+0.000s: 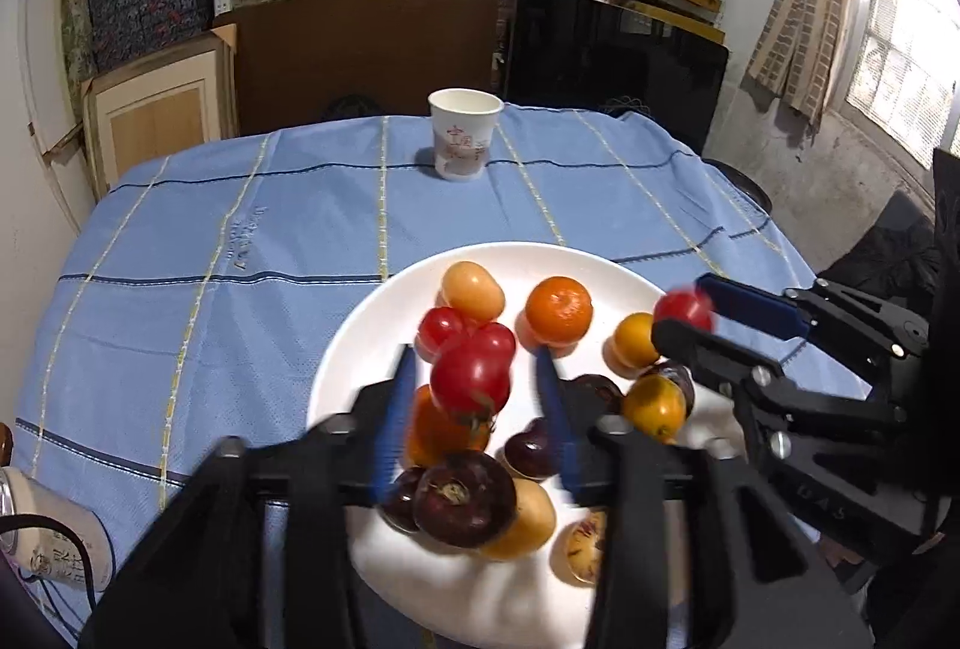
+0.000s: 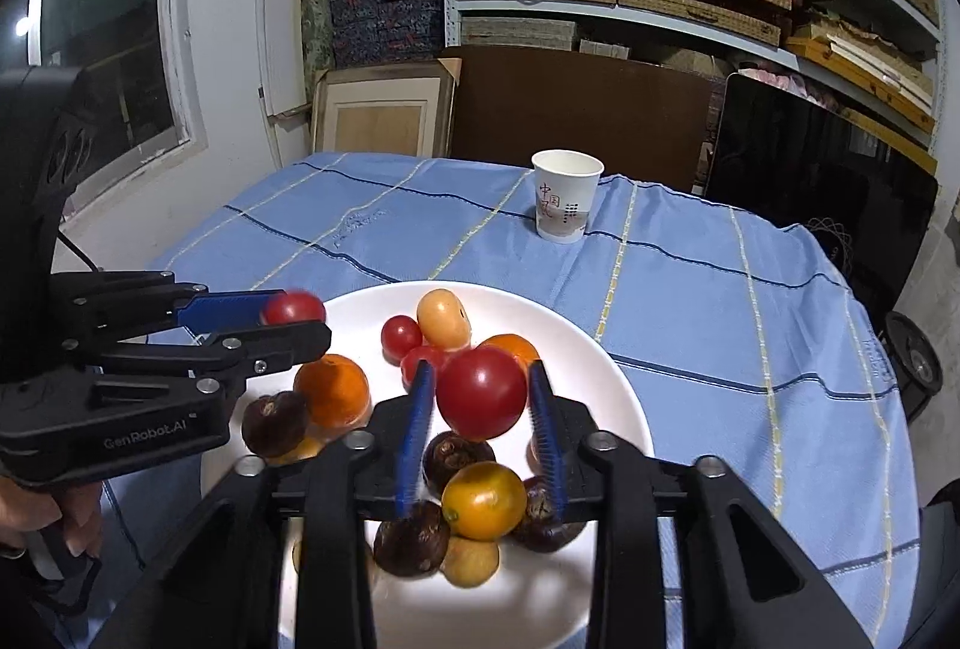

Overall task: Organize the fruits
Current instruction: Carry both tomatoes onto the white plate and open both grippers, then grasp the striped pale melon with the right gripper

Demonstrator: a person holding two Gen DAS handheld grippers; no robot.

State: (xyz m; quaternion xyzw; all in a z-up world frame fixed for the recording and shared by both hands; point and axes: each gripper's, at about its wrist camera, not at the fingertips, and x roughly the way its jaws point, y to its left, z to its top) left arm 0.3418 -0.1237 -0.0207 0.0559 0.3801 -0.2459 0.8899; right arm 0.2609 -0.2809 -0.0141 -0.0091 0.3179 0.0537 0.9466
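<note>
A white plate (image 1: 372, 325) (image 2: 600, 367) on the blue checked cloth holds several fruits: red tomatoes, an orange mandarin (image 1: 558, 310) (image 2: 333, 388), yellow-orange fruits and dark brown ones. My left gripper (image 1: 474, 352) (image 2: 303, 313) hovers over the plate's left part. A red tomato (image 1: 471, 379) (image 2: 294, 308) is in the air between its blue pads, with a clear gap on each side. My right gripper (image 2: 480, 364) (image 1: 681, 305) hovers over the right part. Another red tomato (image 2: 480, 391) (image 1: 684, 310) sits between its pads with thin gaps, blurred and unsupported.
A white paper cup (image 1: 462, 132) (image 2: 564, 196) stands at the far side of the table. A can (image 1: 48, 535) with a cable lies at the near left edge. A person's hand (image 2: 54, 523) holds the left gripper. Shelves of boxes and a dark screen stand behind.
</note>
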